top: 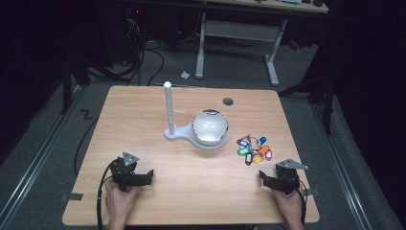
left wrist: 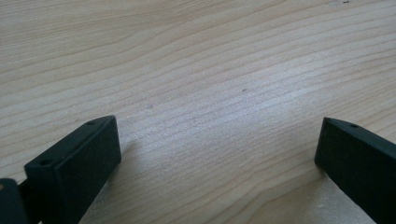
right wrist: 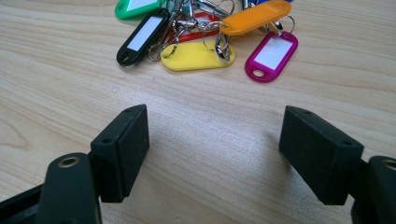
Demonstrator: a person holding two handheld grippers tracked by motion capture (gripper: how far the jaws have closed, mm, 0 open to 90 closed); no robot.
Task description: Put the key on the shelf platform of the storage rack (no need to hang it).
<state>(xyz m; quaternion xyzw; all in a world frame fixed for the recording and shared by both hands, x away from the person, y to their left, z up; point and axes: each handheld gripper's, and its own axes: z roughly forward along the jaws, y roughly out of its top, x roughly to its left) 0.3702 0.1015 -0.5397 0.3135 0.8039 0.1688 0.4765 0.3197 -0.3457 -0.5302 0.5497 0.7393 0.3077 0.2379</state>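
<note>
Sitting wide open and empty near the table's (top: pixel 143 103) front right corner, the right gripper (right wrist: pixel 212 140) has the heap of key tags (top: pixel 253 149) just ahead of its jaws, nearest the pink tag (right wrist: pixel 272 56) and yellow tag (right wrist: pixel 196 56); the left gripper (left wrist: pixel 217 149), equally agape over bare wood, lies well apart, so the right hand looks better placed

The table (top: pixel 191 191) is seen whole from above and behind by the high view; its wood is skimmed closely by both gripper views (the key tags (right wrist: pixel 201 32) are shared with the right one).
</note>
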